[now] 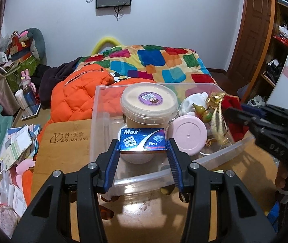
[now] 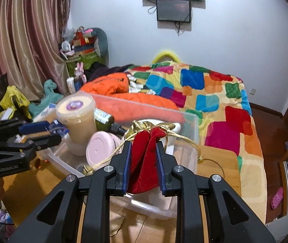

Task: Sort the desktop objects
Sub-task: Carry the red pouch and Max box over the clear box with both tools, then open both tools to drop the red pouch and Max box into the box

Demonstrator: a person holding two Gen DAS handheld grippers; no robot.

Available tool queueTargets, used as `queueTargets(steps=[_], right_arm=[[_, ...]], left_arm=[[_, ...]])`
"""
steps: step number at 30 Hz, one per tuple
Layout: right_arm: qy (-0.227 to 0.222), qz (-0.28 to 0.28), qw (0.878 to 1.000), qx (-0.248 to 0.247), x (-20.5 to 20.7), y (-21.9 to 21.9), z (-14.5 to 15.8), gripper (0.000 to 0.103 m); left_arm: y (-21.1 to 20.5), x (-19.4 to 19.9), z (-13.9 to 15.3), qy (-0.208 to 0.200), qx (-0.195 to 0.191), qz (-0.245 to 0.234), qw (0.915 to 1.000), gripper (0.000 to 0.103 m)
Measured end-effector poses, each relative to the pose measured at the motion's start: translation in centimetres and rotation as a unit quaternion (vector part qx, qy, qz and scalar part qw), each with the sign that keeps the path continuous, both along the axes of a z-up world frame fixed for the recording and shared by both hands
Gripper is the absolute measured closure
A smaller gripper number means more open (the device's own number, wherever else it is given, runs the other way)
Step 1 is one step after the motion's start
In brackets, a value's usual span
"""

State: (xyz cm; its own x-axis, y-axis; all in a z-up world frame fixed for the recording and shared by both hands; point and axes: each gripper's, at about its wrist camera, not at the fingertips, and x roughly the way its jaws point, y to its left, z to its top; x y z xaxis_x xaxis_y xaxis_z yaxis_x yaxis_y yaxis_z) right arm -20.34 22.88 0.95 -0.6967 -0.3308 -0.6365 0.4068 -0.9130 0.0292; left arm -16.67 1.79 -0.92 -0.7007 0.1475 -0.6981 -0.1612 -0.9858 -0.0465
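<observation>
A bin [image 1: 103, 109] stands on the counter [image 1: 63, 141], the bed [image 1: 164, 60] behind it. In the bin, a tub [image 1: 149, 103] stands behind a round lid [image 1: 186, 137]. The box [image 1: 142, 139] hangs over the bin's near left, the pouch [image 2: 144, 158] over its right.

My left gripper [image 1: 142, 148] pinches a small blue box [image 1: 142, 141] marked "Max 5 Pcs", flat side up, over the clear plastic bin [image 1: 214, 155]. My right gripper [image 2: 144, 158] clamps a red velvet pouch [image 2: 145, 158] – gold cords trailing – above the same bin. Inside it, a lidded cream tub [image 1: 149, 105] stands at twelve o'clock, a pink round lid [image 1: 187, 134] at two – tilted
</observation>
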Motion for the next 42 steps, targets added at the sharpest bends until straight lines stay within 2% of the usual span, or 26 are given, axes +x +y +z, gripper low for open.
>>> queueTargets(steps=[8,14,23,28,30,33,38,42], right_arm=[[-0.018,0.002,1.000,0.008,-0.7,-0.6,-1.6,0.082],[-0.016,-0.005,1.000,0.014,-0.7,-0.9,-1.5,0.076],[0.003,-0.004,1.000,0.024,-0.1,-1.6,-1.2,0.060],[0.014,-0.003,0.999,0.037,0.3,-2.2,-1.0,0.056],[0.016,-0.002,0.999,0.041,0.6,-2.4,-0.9,0.053],[0.022,-0.004,0.999,0.046,1.1,-2.5,-0.8,0.049],[0.037,-0.013,0.998,0.041,2.2,-2.3,-0.1,0.035],[0.045,-0.018,0.998,0.037,3.1,-2.1,0.4,0.032]], left_arm=[[0.1,0.0,-0.2,0.002,-0.005,0.002,1.0000,0.056],[0.1,-0.1,-0.1,0.003,-0.009,0.004,0.9999,0.056],[0.2,-0.1,-0.1,0.008,-0.019,0.009,0.9997,0.052],[0.1,0.0,-0.2,0.006,-0.016,0.007,0.9998,0.051],[0.2,0.1,-0.1,0.006,-0.016,0.006,0.9998,0.048],[0.3,0.6,0.1,0.015,-0.025,0.014,0.9995,0.037],[0.4,1.5,0.4,0.025,-0.032,0.017,0.9990,0.035],[0.2,1.9,0.7,0.027,-0.026,0.019,0.9991,0.034]])
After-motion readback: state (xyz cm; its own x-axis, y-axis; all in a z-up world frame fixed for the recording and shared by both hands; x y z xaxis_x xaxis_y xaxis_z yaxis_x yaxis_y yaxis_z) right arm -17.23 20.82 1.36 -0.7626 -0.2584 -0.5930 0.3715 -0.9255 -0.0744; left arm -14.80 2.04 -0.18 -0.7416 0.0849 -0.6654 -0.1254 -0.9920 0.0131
